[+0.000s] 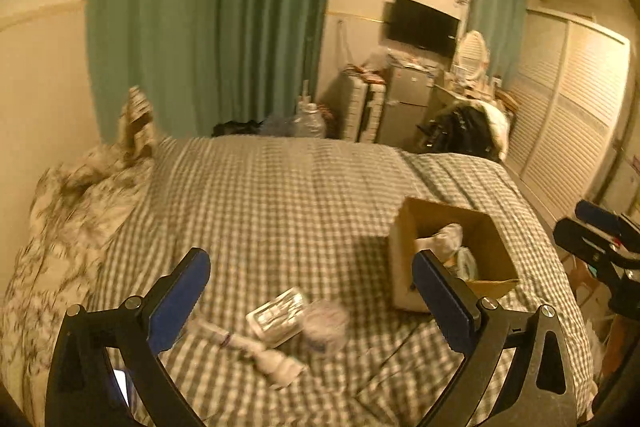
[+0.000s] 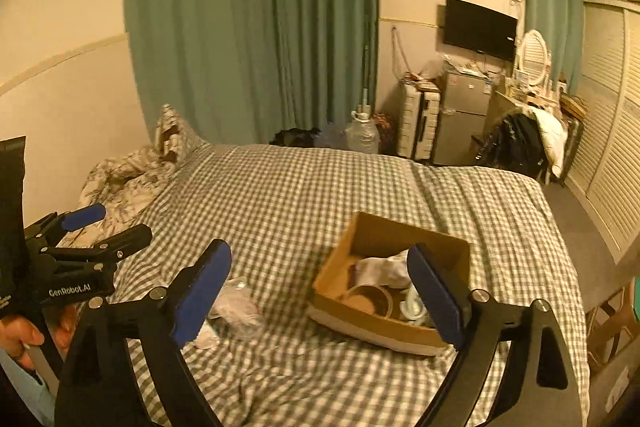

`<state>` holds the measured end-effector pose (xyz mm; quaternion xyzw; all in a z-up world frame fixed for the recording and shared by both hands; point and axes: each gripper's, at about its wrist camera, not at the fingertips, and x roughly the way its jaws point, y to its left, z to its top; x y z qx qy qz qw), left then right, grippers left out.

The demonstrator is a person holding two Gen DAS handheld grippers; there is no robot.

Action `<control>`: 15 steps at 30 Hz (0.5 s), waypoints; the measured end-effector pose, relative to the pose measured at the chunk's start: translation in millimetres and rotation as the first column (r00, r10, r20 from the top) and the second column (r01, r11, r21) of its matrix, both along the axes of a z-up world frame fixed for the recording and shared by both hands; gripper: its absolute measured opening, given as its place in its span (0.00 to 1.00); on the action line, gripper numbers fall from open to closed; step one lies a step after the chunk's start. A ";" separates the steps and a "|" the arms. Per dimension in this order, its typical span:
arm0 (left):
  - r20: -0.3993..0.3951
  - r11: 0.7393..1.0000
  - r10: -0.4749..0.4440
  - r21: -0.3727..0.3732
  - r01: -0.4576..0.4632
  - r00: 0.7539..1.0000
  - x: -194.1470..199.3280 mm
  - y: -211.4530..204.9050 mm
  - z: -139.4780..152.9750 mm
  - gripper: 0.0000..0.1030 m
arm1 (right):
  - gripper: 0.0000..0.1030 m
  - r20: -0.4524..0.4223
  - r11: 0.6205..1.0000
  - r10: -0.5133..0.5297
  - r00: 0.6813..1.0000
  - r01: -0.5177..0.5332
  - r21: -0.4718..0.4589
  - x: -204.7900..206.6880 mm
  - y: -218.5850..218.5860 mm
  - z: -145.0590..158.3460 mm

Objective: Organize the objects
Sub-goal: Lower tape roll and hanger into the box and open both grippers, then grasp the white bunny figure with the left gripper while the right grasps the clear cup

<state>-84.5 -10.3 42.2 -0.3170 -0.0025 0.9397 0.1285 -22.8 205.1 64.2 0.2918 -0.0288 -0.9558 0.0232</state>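
An open cardboard box [image 1: 486, 233] [image 2: 376, 227] sits on the checked bed and holds a white cloth [image 2: 384, 267], a roll of tape [image 2: 370, 301] and other small items. Loose items lie left of it: a clear blister pack [image 1: 278, 315], a white tube [image 1: 224, 337], a small round container [image 1: 326, 323] and a crumpled clear bag [image 2: 238, 307]. My left gripper [image 1: 312, 295] is open and empty above these items. My right gripper [image 2: 320, 287] is open and empty, hovering by the box's near left side. Each gripper also shows in the other's view, the right [image 1: 592, 227] and the left [image 2: 104, 227].
A crumpled patterned duvet [image 1: 68, 227] lies along the bed's left side by the wall. Green curtains [image 2: 252, 27] hang behind. Beyond the bed's foot stand a water jug [image 2: 362, 135], suitcase [image 2: 420, 125], small fridge [image 2: 460, 119] and a chair with clothes [image 2: 524, 139]. Louvred wardrobe doors [image 2: 604, 131] line the right.
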 end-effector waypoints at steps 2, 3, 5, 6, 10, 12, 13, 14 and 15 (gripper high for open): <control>0.006 0.999 0.050 -0.005 -0.050 0.999 2.0 -18.1 -15.7 1.00 | 0.88 0.021 1.000 0.023 1.000 -0.023 -0.003 -1.9 -11.1 -13.4; 0.010 0.998 0.066 -0.009 -0.066 0.998 1.8 -24.0 -24.2 1.00 | 0.88 0.035 0.999 0.033 0.999 -0.033 -0.001 -3.8 -18.4 -21.0; 0.031 0.995 0.099 -0.017 -0.098 0.995 -1.0 -35.3 -41.8 1.00 | 0.88 0.070 0.999 0.045 0.997 -0.046 0.008 -11.5 -31.4 -42.2; 0.050 0.993 0.118 -0.022 -0.117 0.992 -3.9 -40.5 -54.5 1.00 | 0.88 0.088 0.999 0.052 0.995 -0.053 0.012 -15.5 -38.0 -52.8; 0.119 0.988 0.152 -0.049 -0.147 0.981 -13.9 -49.2 -95.6 1.00 | 0.88 0.154 0.996 0.085 0.984 -0.089 0.019 -33.5 -55.8 -99.3; 0.149 0.985 0.161 -0.082 -0.150 0.976 -18.1 -48.1 -119.4 1.00 | 0.88 0.184 0.994 0.098 0.978 -0.105 0.028 -42.8 -62.1 -118.3; 0.159 0.986 0.155 -0.091 -0.142 0.975 -18.0 -47.0 -125.4 1.00 | 0.88 0.203 0.993 0.104 0.974 -0.114 0.037 -48.7 -63.6 -130.3; 0.178 0.986 0.147 -0.107 -0.130 0.973 -20.2 -42.9 -135.9 1.00 | 0.88 0.215 0.992 0.106 0.971 -0.118 0.046 -53.6 -66.3 -138.3; 0.192 0.986 0.140 -0.117 -0.119 0.971 -21.5 -38.8 -143.3 1.00 | 0.88 0.222 0.991 0.106 0.969 -0.120 0.052 -56.5 -68.6 -144.0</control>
